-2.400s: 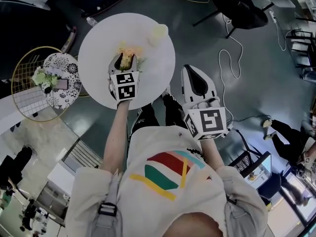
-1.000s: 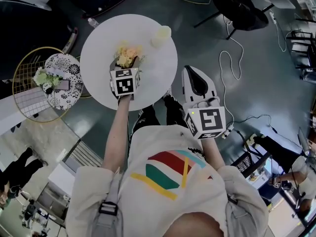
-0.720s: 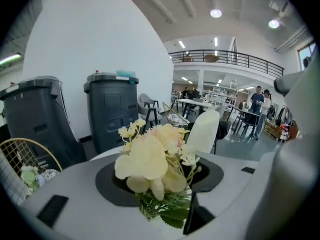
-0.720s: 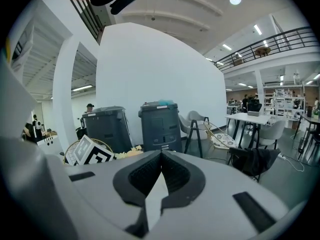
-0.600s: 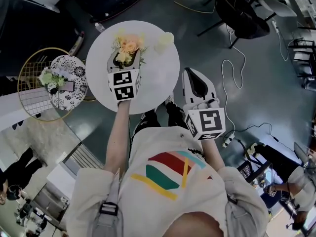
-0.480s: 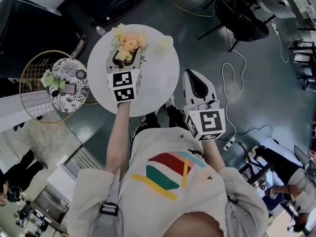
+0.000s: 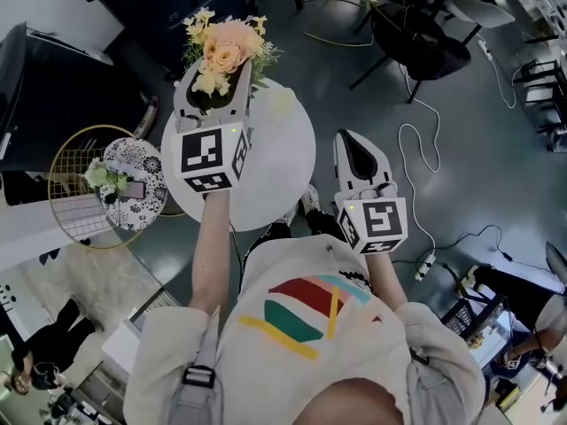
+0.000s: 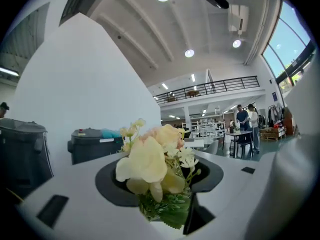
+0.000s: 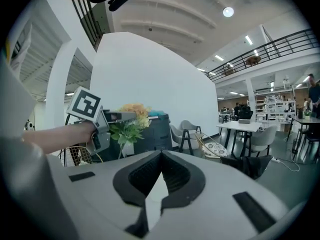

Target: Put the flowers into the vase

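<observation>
My left gripper (image 7: 215, 80) is raised high above the round white table (image 7: 266, 175), shut on a bouquet of peach and cream flowers (image 7: 226, 47) with green leaves. In the left gripper view the flowers (image 8: 155, 166) sit clamped between the dark pads (image 8: 112, 184). A pale vase (image 7: 283, 104) stands on the table's far side, right of the bouquet. My right gripper (image 7: 353, 142) hangs off the table's right edge, shut and empty. Its own view shows the left gripper (image 9: 102, 121) and the flowers (image 9: 131, 115) to its left, beyond its own jaws (image 9: 161, 154).
A gold wire stand (image 7: 75, 193) with a patterned plate and a small bouquet (image 7: 104, 176) stands left of the table. Dark bins (image 8: 92, 144) stand behind it. Chairs (image 7: 416, 34) and a cable (image 7: 416, 140) lie on the floor to the right.
The left gripper has risen from the tabletop with the bouquet, coming closer to the head camera. The right gripper has shifted only slightly.
</observation>
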`<state>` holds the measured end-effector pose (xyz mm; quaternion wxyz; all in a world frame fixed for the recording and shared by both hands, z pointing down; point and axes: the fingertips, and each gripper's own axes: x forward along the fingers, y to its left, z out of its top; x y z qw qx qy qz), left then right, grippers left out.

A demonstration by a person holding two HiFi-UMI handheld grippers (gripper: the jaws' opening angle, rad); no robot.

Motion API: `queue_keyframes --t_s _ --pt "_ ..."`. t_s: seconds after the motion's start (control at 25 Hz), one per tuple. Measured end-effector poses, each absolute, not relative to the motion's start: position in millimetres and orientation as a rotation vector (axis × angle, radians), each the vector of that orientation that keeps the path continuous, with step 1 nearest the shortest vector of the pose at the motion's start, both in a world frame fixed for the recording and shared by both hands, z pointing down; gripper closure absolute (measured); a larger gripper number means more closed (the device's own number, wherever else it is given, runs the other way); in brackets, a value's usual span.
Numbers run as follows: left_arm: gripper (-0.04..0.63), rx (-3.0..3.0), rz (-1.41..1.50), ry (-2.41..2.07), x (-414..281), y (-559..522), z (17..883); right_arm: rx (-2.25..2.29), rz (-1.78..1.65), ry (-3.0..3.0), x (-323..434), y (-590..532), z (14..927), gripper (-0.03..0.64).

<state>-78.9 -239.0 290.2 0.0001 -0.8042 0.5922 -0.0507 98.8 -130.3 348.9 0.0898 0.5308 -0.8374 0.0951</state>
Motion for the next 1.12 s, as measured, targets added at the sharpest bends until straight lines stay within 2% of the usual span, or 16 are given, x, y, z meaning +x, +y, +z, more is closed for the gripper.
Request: queue_keyframes --t_s 0.52,0.72,1.12 --pt "0.339 -2.532 0.265 1.577 -21.3 -249.8 184.1 1.793 0.307 -2.402 159.5 -128.1 346.2 0.607" --pt "0.339 -2.577 0.419 1.494 -5.0 -248.6 184.6 1.829 0.349 -2.362 176.7 -126.2 352.5 0.607" --pt "0.339 -2.625 0.361 1.456 23.8 -243.4 231.6 1.856 0.441 -2.312 189.5 -122.5 381.6 0.607"
